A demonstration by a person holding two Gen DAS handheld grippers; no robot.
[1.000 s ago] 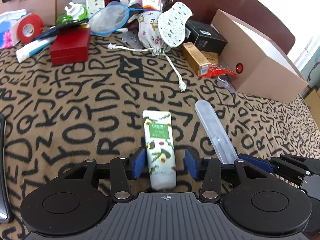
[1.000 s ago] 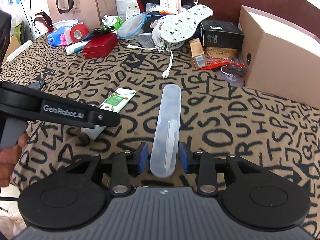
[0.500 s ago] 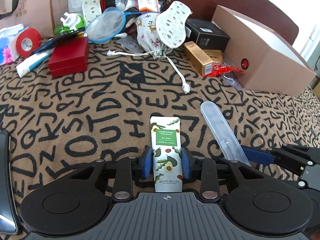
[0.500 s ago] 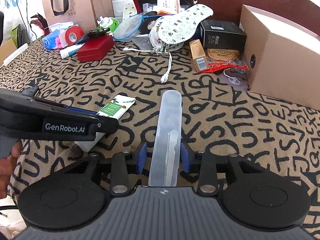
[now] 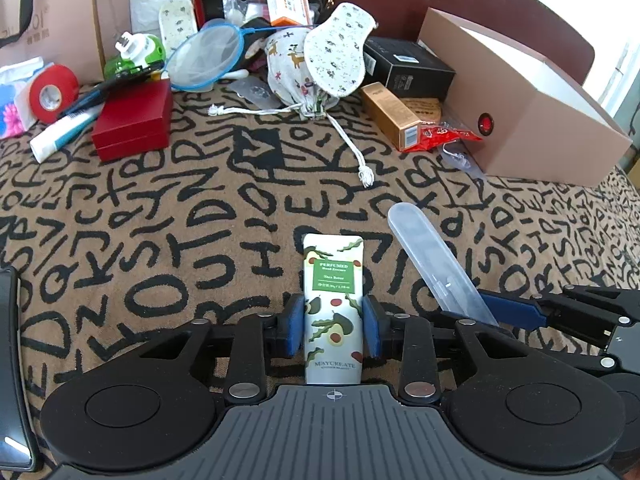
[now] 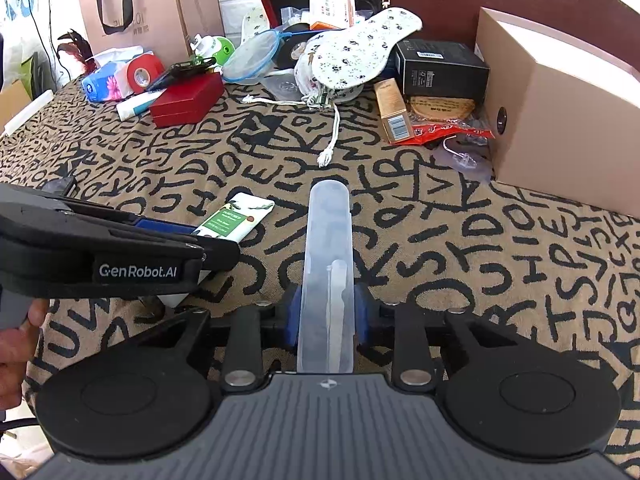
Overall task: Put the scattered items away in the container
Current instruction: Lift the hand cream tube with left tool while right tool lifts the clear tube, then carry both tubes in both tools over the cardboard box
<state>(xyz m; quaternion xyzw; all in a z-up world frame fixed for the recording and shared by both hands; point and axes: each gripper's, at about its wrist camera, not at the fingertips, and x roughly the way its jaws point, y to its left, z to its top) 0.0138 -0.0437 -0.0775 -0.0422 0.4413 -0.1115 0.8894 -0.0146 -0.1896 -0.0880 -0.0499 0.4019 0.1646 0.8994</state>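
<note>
Two hand-held grippers reach down over a tan cloth (image 5: 160,216) printed all over with black letters. The left gripper (image 5: 333,330) has just been closing, and its blue pads now press on both sides of a white hand cream tube (image 5: 333,308) decorated with avocados and a green label; the tube lies flat on the cloth and points straight ahead from the gripper. The right gripper (image 6: 326,316) has also just been closing, and its blue pads grip the near part of a long clear plastic case (image 6: 329,264), which points straight ahead from it and lies along the cloth. Seen from the left gripper, the clear case lies just to the right of the tube, slanting away, with the right gripper's blue finger beside its near end. Seen from the right gripper, the left gripper crosses in from the left, held by a hand (image 6: 16,336) at the picture's edge, and the tube pokes out ahead of it. The container, a large tan cardboard box (image 6: 560,104), stands well ahead and to the right of both grippers, at the far side of the cloth. Directly ahead, well apart from both grippers, a pile of clutter lines the far edge: a red box (image 5: 134,124), a roll of red tape (image 5: 52,94), a blue-rimmed mesh strainer (image 5: 204,58), a drawstring pouch (image 5: 292,68), a patterned insole (image 5: 340,50), a gold carton (image 5: 394,116) and a black box (image 5: 408,68).
</note>
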